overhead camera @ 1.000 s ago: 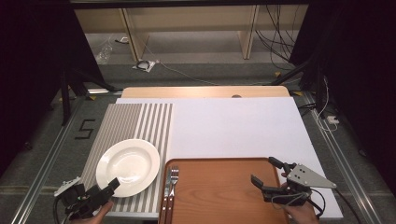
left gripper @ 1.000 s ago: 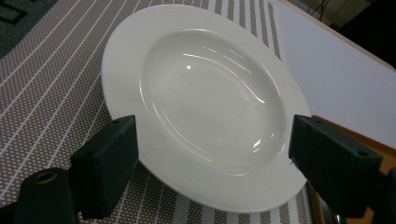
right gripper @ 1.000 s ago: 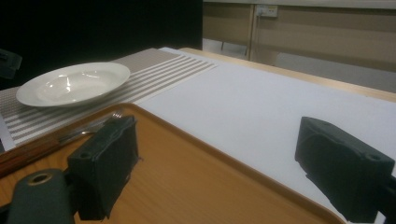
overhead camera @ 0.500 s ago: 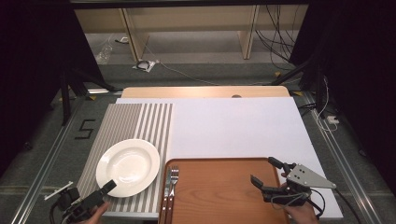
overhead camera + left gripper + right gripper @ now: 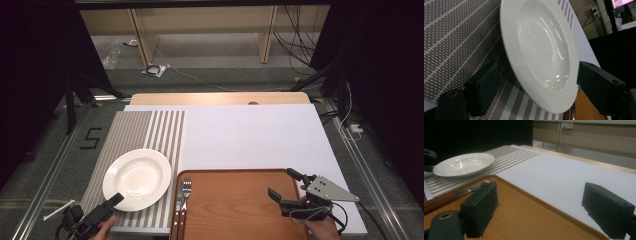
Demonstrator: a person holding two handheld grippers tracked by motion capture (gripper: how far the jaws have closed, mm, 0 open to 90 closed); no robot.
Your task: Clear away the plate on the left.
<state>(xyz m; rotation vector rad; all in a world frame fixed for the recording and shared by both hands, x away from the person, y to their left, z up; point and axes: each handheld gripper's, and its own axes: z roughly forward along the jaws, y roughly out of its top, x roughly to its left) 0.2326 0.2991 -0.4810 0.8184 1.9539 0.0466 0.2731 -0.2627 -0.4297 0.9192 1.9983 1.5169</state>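
Observation:
A white deep plate [image 5: 137, 179] lies on the striped grey placemat [image 5: 145, 131] at the table's near left. My left gripper [image 5: 113, 203] comes in from the bottom left corner, its jaw tip at the plate's near rim. In the left gripper view the left gripper [image 5: 540, 90] stands open, with the plate [image 5: 541, 45] lying between and beyond its jaws. My right gripper [image 5: 285, 184] is open above the right part of the wooden tray [image 5: 235, 210], holding nothing. A fork and knife [image 5: 182, 194] lie at the tray's left edge. The right gripper [image 5: 544, 205] looks across the tray [image 5: 524, 217] toward the plate [image 5: 464, 164].
A white mat [image 5: 250, 135] covers the table's middle and right. The wooden table edge [image 5: 220, 98] runs along the far side, and metal rails [image 5: 45, 180] flank the table. Shelving and cables are on the floor beyond.
My left gripper has sunk slightly toward the table's near left corner, its jaw tip still by the plate's near rim. The right gripper and the plate have not moved.

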